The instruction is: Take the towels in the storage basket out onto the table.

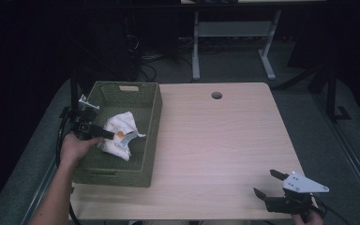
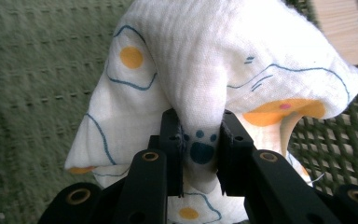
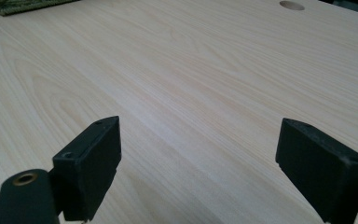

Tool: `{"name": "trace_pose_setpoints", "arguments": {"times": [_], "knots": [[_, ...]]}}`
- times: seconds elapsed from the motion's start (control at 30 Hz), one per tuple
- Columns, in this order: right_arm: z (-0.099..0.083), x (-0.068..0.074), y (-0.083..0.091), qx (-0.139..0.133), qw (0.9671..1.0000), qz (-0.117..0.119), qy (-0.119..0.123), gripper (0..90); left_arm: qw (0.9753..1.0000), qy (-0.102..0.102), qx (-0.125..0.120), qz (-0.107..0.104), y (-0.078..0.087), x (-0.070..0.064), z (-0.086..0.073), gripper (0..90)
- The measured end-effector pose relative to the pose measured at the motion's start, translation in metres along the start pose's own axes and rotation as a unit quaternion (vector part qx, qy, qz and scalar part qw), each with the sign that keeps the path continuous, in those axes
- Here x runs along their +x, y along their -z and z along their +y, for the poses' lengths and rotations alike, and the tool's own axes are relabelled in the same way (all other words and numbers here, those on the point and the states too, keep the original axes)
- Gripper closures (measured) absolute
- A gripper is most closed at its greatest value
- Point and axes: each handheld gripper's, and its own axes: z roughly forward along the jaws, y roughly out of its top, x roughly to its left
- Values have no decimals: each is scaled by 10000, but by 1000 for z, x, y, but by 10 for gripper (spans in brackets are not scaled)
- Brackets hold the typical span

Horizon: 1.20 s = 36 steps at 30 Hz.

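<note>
White crumpled cloth (image 2: 223, 60), fried-egg and paw prints, pinched by left gripper (image 2: 200, 149)

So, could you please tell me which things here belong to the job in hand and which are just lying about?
In the job:
- white cloth with egg print, pinched in the left tongs
- green basket that holds it

Lying about:
- right tongs, open over the bare table
- round hole in the tabletop

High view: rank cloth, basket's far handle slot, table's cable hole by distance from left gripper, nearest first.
From the left gripper:
1. Cloth, pinched in its jaws, inside the green basket.
2. Handle slot, basket's far wall.
3. Cable hole, far middle of table.
</note>
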Motion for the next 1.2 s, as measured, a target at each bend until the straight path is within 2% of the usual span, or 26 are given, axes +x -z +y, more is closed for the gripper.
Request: {"name": "trace_pose_setpoints", "arguments": {"times": [0.17,0.27,0.37,0.5,0.77,0.87,1.1,1.2], "knots": [[0,-1,2,-60,10000,-25,-44,138,9997,82,-153,-190,2,3,-1,748],[-2,-3,2,-41,9999,-38,-93,139,9994,25,-266,-216,5,2,-1,747],[-2,-4,1,-52,9999,-67,-110,138,9985,11,-426,-356,7,-1,-1,747],[-2,-4,1,-60,9998,-98,-136,138,9959,31,-670,-614,12,-4,-1,747],[-2,-5,1,-75,9998,-110,-160,138,9902,58,-977,-994,17,-5,-6,747],[-2,-5,1,-75,9997,-112,-206,138,9898,128,-1024,-982,18,-4,-8,747],[-3,-7,1,-110,9997,-132,-173,138,9892,71,-1058,-1013,19,-4,-9,747],[-2,-7,2,-121,9997,-128,-164,138,9880,103,-1097,-1082,20,-4,-9,747]]}}
